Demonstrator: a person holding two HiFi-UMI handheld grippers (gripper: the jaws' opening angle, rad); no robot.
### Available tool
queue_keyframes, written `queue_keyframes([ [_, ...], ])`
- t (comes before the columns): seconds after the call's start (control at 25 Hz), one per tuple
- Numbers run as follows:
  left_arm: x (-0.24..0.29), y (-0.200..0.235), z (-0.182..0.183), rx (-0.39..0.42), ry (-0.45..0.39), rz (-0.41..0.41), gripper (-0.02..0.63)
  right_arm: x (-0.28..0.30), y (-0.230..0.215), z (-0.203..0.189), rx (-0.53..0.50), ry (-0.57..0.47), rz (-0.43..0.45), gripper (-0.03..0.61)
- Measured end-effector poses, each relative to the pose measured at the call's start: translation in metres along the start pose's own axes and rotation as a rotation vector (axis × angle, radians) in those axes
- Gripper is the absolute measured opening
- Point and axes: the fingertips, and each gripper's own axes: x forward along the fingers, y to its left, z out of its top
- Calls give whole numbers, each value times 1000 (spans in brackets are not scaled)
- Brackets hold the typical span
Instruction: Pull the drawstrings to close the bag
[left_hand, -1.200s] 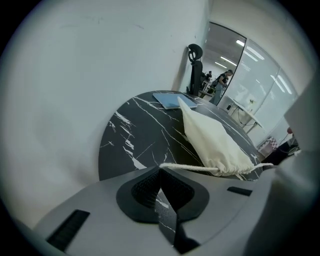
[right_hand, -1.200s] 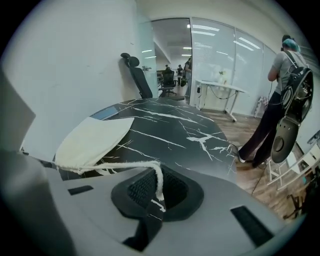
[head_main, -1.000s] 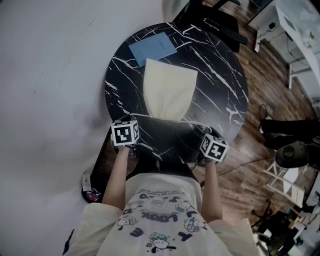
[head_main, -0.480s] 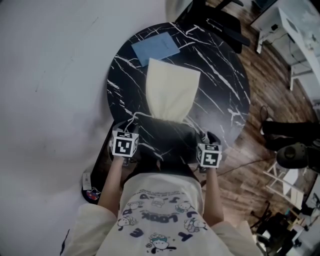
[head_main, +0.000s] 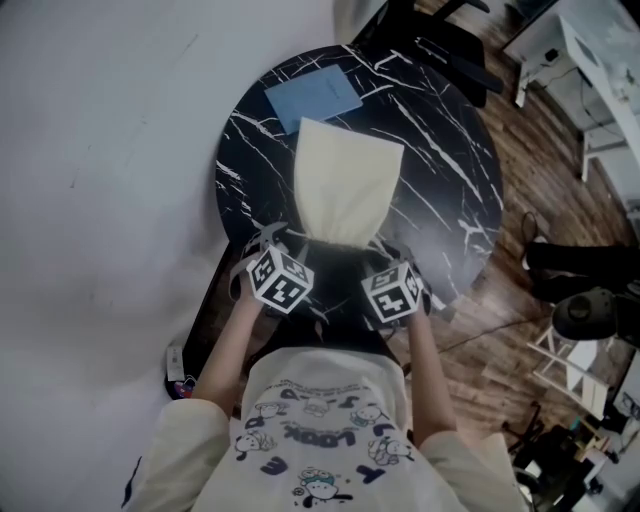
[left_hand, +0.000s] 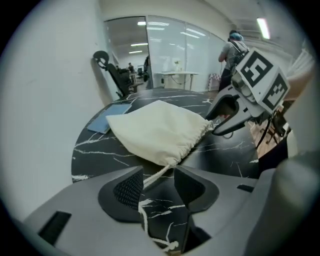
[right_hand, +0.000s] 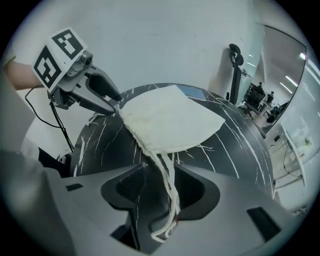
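Note:
A cream drawstring bag (head_main: 345, 190) lies flat on the round black marble table (head_main: 455, 170), with its gathered mouth toward me. My left gripper (head_main: 268, 240) is at the mouth's left corner. Its jaws are opening, and the left drawstring (left_hand: 145, 220) lies loose between them, untouched by the pads (left_hand: 129, 189). My right gripper (head_main: 396, 256) is at the right corner. Its jaws are closing slightly around the slack right drawstrings (right_hand: 172, 195), with gaps on both sides. In the gripper views the bag (left_hand: 160, 132) (right_hand: 170, 120) sits just past each set of fingertips.
A blue sheet (head_main: 313, 97) lies on the table beyond the bag's far end. A dark chair (head_main: 430, 40) stands behind the table, with wooden floor and furniture to the right. The table's near edge is right below both grippers.
Both grippers have moved inward and forward from the table's near edge to the bag's mouth. Their jaws have gone from shut to open, and the drawstrings now lie slack.

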Motion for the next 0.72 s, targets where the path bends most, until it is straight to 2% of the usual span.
queue_keyframes([
  [0.16,11,-1,2,108,37,21,213,8,3,3,-93,48,24,161],
  [0.28,18,-7,-1,168,76,-10,213,10,7,1,-144,86,46,77],
  [0.44,26,-13,-8,241,128,-40,213,10,11,-3,-149,103,60,46],
  [0.6,31,-16,-7,246,146,-57,210,8,9,-3,-127,97,50,29],
  [0.64,32,-17,-8,246,159,-65,200,8,9,-3,-111,99,51,28],
  [0.72,33,-18,-10,248,184,-73,109,8,8,-4,-85,95,52,26],
])
